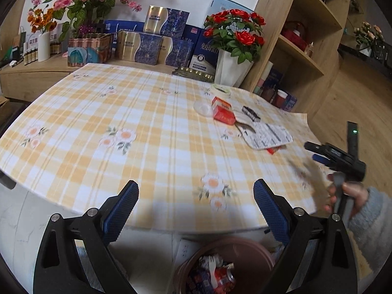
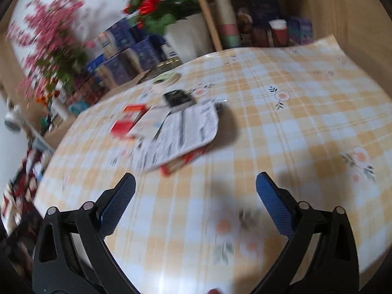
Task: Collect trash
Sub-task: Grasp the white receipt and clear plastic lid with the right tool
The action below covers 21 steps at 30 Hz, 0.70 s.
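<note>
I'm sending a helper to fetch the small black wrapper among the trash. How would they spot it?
On the yellow checked tablecloth, find the litter cluster near the white vase of red roses. The black wrapper lies behind the white printed sheet, right of the red carton; it's the only dark piece.

Home dining or living area, maybe with stock kept for sale. Table with yellow checked floral cloth [image 1: 147,112], artificial flowers in vases at far left [image 1: 73,2] and red roses [image 1: 235,29] far right. Stacked blue-gold gift boxes [image 1: 152,41] along the far wall, wooden shelving unit [image 1: 306,36] right, wood floor, trash bin [image 1: 247,252] near under the table.
</note>
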Motion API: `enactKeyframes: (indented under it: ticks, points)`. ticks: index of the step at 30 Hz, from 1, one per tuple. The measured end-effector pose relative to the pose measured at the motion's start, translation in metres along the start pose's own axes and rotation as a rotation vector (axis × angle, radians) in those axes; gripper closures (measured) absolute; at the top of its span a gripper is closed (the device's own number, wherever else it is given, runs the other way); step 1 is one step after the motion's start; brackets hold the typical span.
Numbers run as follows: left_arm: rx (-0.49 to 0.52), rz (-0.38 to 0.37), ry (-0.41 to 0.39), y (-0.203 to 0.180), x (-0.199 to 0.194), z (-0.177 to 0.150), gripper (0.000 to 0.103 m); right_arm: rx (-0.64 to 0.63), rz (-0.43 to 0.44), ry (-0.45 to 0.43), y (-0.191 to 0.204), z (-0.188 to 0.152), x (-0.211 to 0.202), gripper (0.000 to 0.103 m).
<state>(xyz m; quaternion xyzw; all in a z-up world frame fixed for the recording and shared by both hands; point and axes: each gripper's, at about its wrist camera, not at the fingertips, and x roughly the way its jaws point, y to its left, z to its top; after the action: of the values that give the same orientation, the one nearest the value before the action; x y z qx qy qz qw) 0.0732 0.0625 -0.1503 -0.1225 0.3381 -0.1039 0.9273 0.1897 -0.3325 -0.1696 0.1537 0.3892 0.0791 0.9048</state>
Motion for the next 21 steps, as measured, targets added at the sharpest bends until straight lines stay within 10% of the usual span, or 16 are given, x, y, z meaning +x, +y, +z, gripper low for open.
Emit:
enactKeyframes:
  ticks: [9, 14, 21]
  points:
    - [-0.062, -0.057, 0.030, -0.002, 0.030, 0.019, 0.024, 0.210, 0.109, 0.075, -0.020, 0.037, 0.074, 0.048]
    - [-0.032, -0.060, 0.040, -0.007, 0.032, 0.014, 0.027, 0.244, 0.176, 0.047, -0.014, 0.042, 0.068, 0.091]
    - [-0.021, -0.089, 0.061, -0.010, 0.026, 0.006, 0.034, 0.173, 0.219, -0.115, 0.015, 0.055, -0.005, 0.098]
